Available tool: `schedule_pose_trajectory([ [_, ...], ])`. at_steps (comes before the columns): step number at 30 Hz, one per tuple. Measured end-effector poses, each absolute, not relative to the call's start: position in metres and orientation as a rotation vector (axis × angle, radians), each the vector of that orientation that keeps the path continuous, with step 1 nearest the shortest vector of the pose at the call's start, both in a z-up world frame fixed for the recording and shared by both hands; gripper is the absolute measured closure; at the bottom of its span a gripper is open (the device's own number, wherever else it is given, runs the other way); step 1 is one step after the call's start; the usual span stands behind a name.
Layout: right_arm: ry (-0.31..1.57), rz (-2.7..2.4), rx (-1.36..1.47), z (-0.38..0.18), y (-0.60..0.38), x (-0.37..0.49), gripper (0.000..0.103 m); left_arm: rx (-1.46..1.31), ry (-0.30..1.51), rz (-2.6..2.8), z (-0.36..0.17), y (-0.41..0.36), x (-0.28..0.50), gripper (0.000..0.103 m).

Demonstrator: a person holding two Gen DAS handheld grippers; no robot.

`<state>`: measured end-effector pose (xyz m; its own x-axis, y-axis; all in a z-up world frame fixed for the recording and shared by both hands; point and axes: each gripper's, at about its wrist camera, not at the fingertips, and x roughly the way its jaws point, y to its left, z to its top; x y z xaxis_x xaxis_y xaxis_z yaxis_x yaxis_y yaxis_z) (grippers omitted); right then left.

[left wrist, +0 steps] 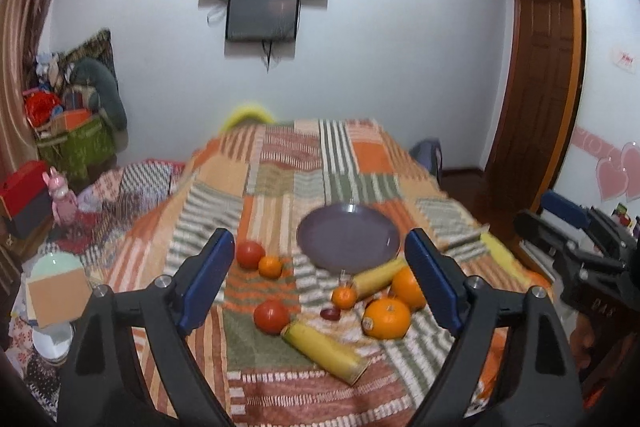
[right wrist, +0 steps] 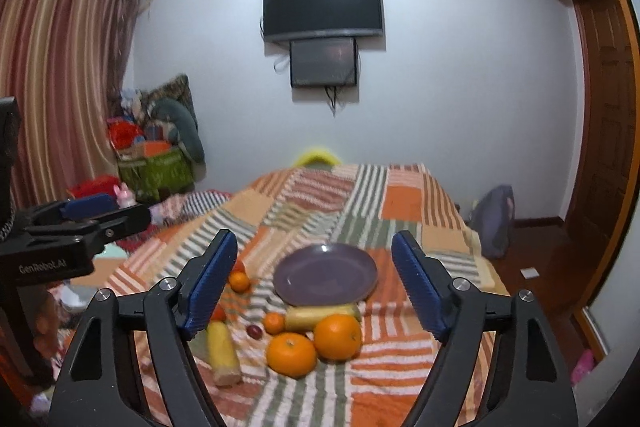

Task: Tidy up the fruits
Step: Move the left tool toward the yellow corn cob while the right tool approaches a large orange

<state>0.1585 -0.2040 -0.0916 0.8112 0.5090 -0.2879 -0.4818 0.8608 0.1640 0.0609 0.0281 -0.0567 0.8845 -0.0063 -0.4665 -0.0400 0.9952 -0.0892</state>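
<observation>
— What have you got in front of you?

— I see a bed (left wrist: 280, 163) with a striped patchwork cover, and a purple plate (left wrist: 348, 237) lying on it. The fruit sits nearer than the plate: two big oranges (right wrist: 337, 335) touching each other at near right, two small tangerines (left wrist: 270, 266), two tomatoes (left wrist: 271, 315) to the left, two peeled bananas (left wrist: 324, 351), and one small dark red fruit (left wrist: 330, 313) in the middle.

— And the jaws?

— On my left gripper (left wrist: 320, 283) they stand apart, nothing between the pads. My right gripper (right wrist: 314, 291) is the same: wide, empty, above the fruit.

— Anything on the plate?

— It is bare; one banana touches its near rim.
</observation>
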Motion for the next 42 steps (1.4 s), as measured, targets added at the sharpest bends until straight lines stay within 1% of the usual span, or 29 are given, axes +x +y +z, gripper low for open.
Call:
schedule_pose_trajectory([
  [1,0.364,0.537,0.083,-0.096,-0.204,0.163,0.035,-0.103,0.513,0.013,-0.063,0.030,0.066,0.020],
  [2,0.383,0.545,0.081,-0.101,-0.204,0.167,0.036,-0.110,0.540,0.010,-0.070,0.032,0.070,0.022],
  [4,0.422,0.566,0.072,-0.110,-0.201,0.174,0.043,-0.123,0.598,0.010,-0.085,0.035,0.079,0.022],
  [6,0.479,0.578,0.060,-0.119,-0.200,0.180,0.044,-0.125,0.640,0.010,-0.097,0.036,0.085,0.024],
  [14,0.627,0.591,-0.021,-0.157,-0.186,0.192,0.044,-0.108,0.781,-0.006,-0.145,0.025,0.106,0.024],
  [22,0.725,0.617,-0.054,-0.185,-0.177,0.207,0.044,-0.119,0.936,-0.013,-0.195,0.012,0.129,0.023],
  [24,0.750,0.626,-0.060,-0.191,-0.174,0.210,0.044,-0.116,0.958,-0.005,-0.203,0.009,0.131,0.021],
  [28,0.794,0.658,-0.053,-0.199,-0.172,0.215,0.044,-0.135,0.993,-0.003,-0.218,0.006,0.134,0.012],
  [29,0.798,0.663,-0.055,-0.200,-0.170,0.218,0.044,-0.135,1.000,-0.001,-0.221,0.005,0.134,0.012],
  [33,0.818,0.676,-0.062,-0.206,-0.165,0.222,0.044,-0.124,1.035,-0.002,-0.237,0.000,0.137,0.012],
  [37,0.859,0.695,-0.056,-0.214,-0.158,0.231,0.044,-0.105,1.007,0.009,-0.238,-0.001,0.136,0.013],
  [39,0.880,0.702,-0.058,-0.219,-0.154,0.234,0.044,-0.108,0.995,-0.005,-0.237,0.003,0.134,0.015],
  [42,0.915,0.716,-0.058,-0.226,-0.146,0.239,0.044,-0.131,0.991,-0.036,-0.235,0.010,0.130,0.022],
])
